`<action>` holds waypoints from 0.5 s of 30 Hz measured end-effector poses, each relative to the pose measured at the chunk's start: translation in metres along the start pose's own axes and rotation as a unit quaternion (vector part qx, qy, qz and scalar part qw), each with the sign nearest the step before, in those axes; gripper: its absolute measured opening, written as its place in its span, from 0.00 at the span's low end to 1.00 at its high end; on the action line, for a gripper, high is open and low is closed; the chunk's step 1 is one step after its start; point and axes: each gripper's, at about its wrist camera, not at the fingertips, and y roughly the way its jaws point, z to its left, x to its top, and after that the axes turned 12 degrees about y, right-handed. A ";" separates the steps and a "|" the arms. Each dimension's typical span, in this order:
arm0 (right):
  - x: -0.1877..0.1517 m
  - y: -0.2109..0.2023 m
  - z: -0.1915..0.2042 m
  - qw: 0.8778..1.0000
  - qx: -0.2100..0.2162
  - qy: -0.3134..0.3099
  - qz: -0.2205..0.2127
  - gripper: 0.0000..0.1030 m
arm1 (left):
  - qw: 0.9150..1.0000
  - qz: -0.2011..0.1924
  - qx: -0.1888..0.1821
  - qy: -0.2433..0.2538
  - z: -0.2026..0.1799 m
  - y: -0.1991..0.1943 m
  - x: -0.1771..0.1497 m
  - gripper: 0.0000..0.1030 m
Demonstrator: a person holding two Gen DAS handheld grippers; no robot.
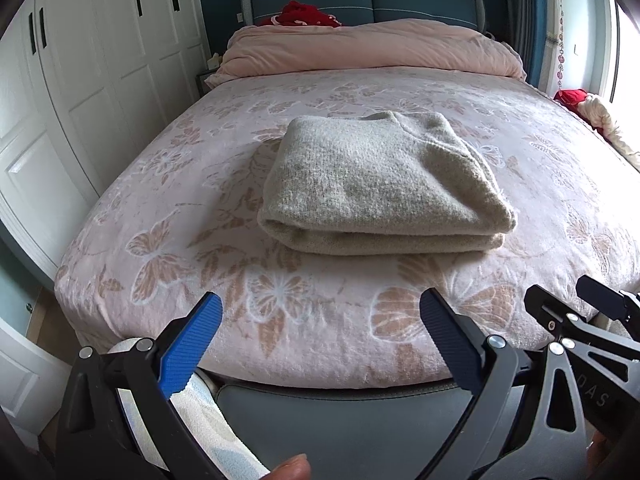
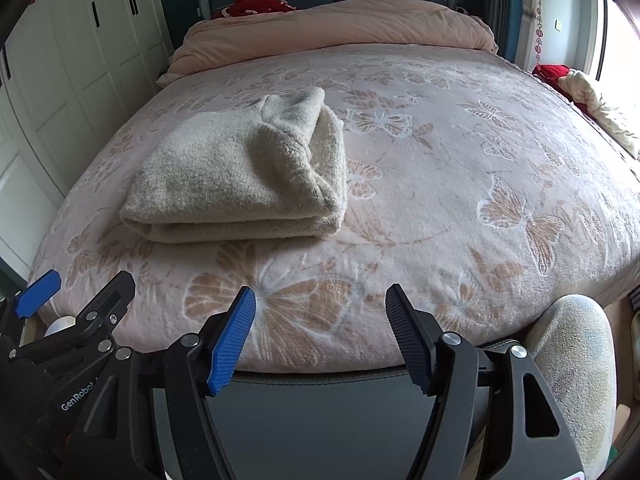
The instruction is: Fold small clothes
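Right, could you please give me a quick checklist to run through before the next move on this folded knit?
1. left gripper empty, jaws apart: ok.
2. right gripper empty, jaws apart: ok.
3. beige sweater folded into a compact stack: ok.
4. Sweater's right edge neat: not ok, layers bunch unevenly.
5. Sweater fully on the butterfly blanket, clear of the bed edge: ok.
6. More clothes waiting to be folded: cannot tell; only a red item near the headboard.

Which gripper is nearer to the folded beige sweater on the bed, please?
Left. The left gripper sits almost straight in front of the folded beige sweater, while the right gripper sits off to its right; both are open and short of it.
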 end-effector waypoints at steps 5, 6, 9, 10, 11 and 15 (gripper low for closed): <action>0.000 -0.002 0.002 1.000 -0.003 -0.002 -0.006 0.64 | 1.000 0.000 0.005 -0.004 0.001 0.000 0.000 0.94; 0.000 -0.002 0.003 1.000 -0.003 -0.002 -0.006 0.64 | 1.000 0.000 0.005 -0.003 0.002 0.000 0.000 0.94; 0.000 -0.002 0.002 1.000 -0.003 -0.002 -0.006 0.64 | 1.000 0.000 0.005 -0.003 0.001 0.000 0.000 0.94; 0.000 -0.002 0.003 1.000 -0.004 -0.002 -0.006 0.64 | 1.000 0.001 0.005 -0.004 0.001 0.000 0.000 0.94; 0.000 -0.002 0.003 1.000 -0.004 -0.001 -0.006 0.64 | 1.000 0.000 0.005 -0.003 0.001 0.000 0.000 0.94; 0.000 -0.002 0.003 1.000 -0.006 -0.001 -0.007 0.64 | 1.000 0.000 0.005 -0.003 0.001 0.000 0.000 0.94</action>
